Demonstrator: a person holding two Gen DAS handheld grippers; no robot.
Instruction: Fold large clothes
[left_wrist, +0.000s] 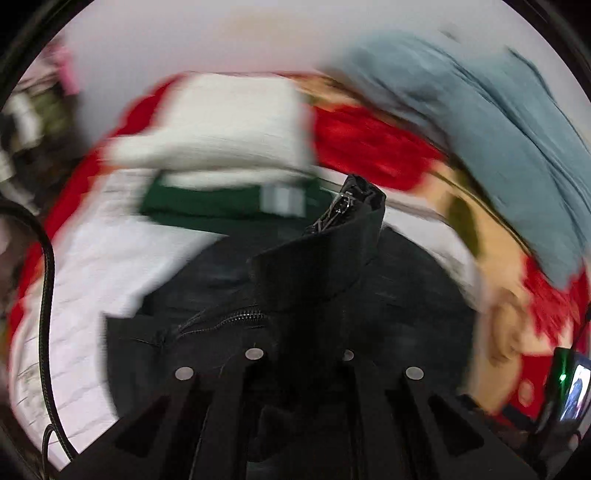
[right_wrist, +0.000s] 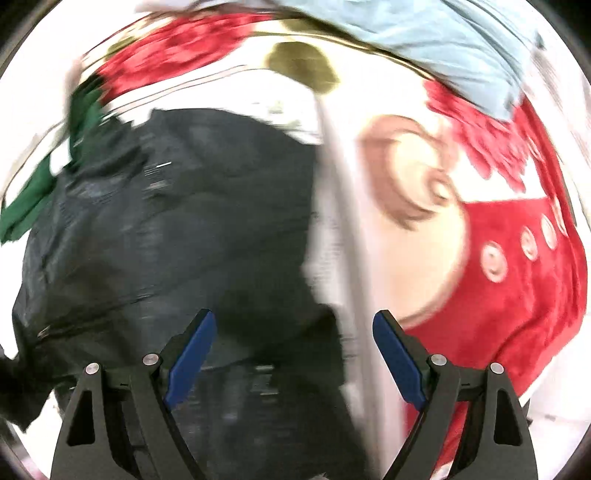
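Note:
A black zip-up jacket (left_wrist: 314, 266) fills the lower middle of the left wrist view. My left gripper (left_wrist: 301, 354) is shut on the jacket near its collar, and the collar with the zipper stands up above the fingers. In the right wrist view the jacket (right_wrist: 177, 229) lies spread on the left. My right gripper (right_wrist: 293, 343) is open with blue pads (right_wrist: 192, 354) and hovers over the jacket's right edge, holding nothing. Both views are motion-blurred.
A red, cream and brown patterned blanket (right_wrist: 509, 295) covers the surface. A white sheet (left_wrist: 85, 280), a green garment (left_wrist: 221, 203), a white folded item (left_wrist: 229, 125) and a blue-grey cloth (left_wrist: 498, 129) lie around. A cable (left_wrist: 46, 295) hangs at left.

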